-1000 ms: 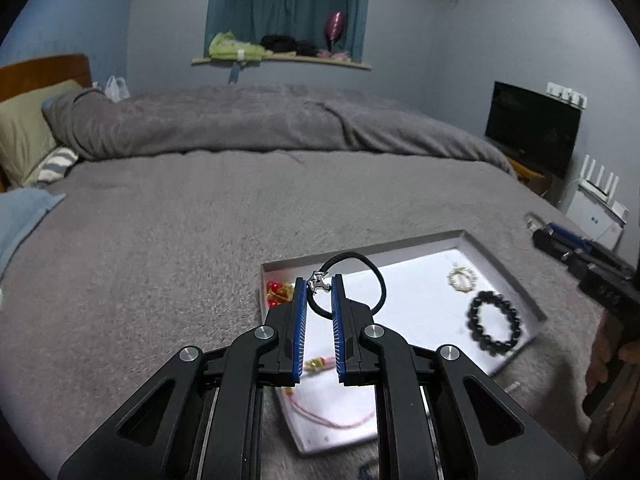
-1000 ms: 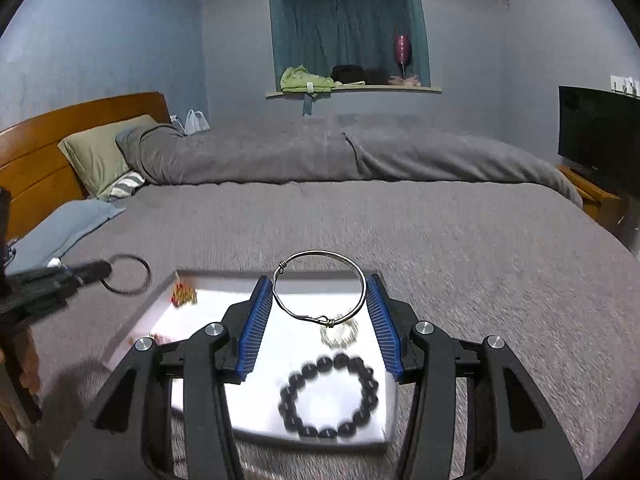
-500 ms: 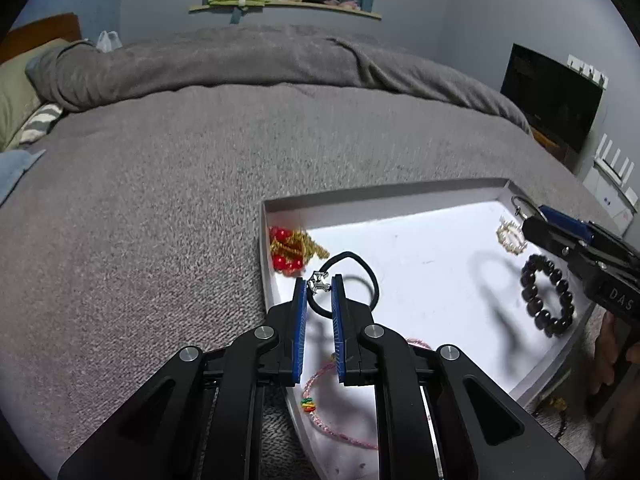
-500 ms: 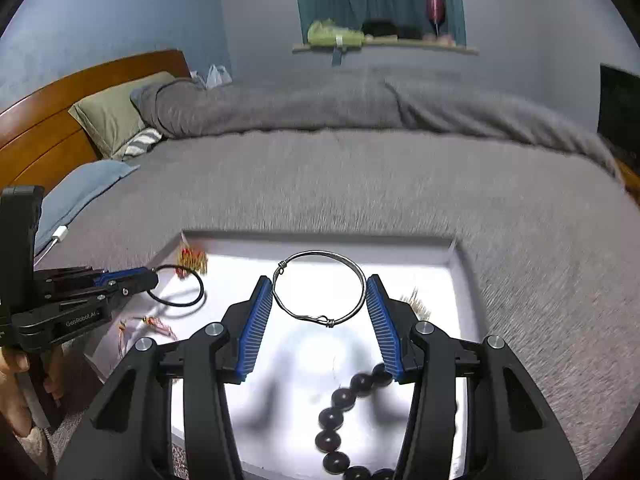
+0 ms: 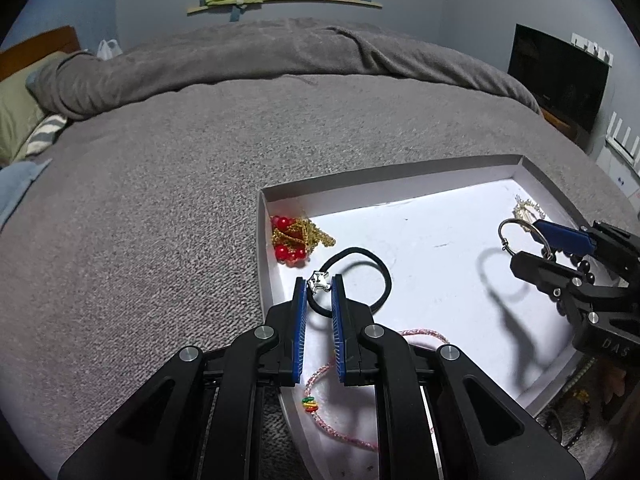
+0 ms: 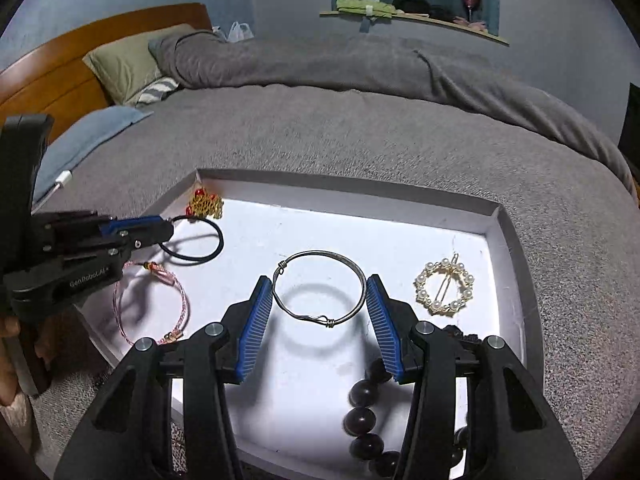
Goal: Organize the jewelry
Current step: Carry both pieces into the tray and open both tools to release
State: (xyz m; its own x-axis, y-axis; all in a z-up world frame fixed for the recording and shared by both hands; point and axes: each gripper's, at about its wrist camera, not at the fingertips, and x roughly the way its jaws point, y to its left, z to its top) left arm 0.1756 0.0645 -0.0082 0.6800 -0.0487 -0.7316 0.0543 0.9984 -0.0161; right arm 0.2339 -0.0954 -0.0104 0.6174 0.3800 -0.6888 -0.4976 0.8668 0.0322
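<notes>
Two tools: left tool [image 5: 319,280] pinches hair tie [image 5: 360,276]; right tool [image 6: 319,292] grips bangle [image 6: 320,287].

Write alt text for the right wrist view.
The right gripper holds a silver wire bangle over a white tray on a grey bed. On the left, the left gripper holds a black hair tie; a pearl clip lies on the right.
</notes>
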